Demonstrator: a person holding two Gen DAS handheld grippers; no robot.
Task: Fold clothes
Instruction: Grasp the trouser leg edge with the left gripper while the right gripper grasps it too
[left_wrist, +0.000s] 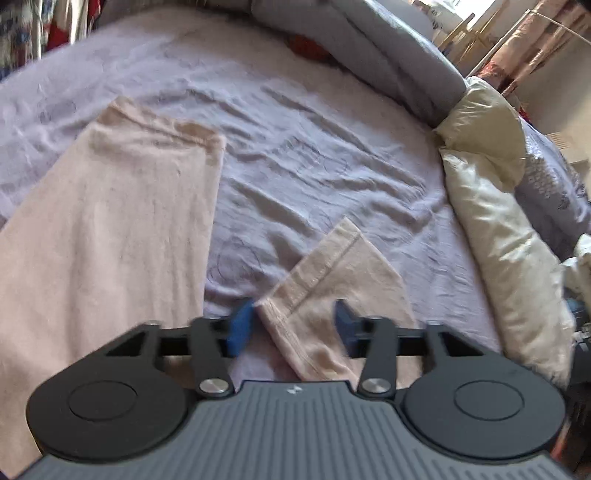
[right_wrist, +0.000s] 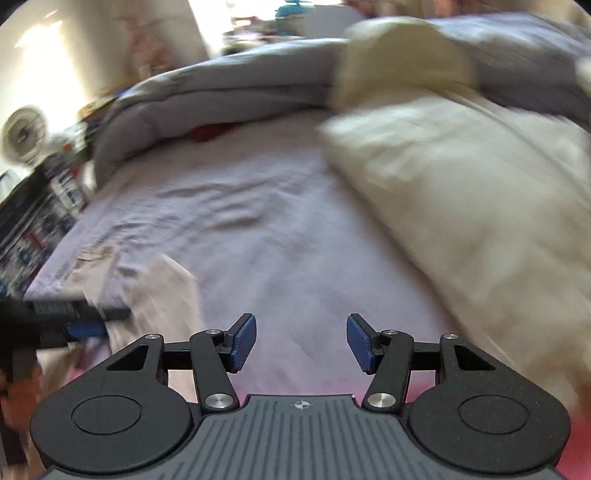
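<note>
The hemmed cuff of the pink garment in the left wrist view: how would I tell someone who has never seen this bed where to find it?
Start from the lilac bedsheet. The pink garment lies on its left side, and its hemmed cuff pokes up between the left gripper fingers. Unlike the plain broad panel, it is narrow with a stitched double seam.

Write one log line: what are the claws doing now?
left claw: open around pink cloth hem | right claw: open, empty | bedsheet: wrinkled

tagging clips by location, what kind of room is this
Most likely a bedroom: the work surface is a bed with a wrinkled lilac sheet, a rolled grey duvet along its far edge, and a cream pillow beside it.
</note>
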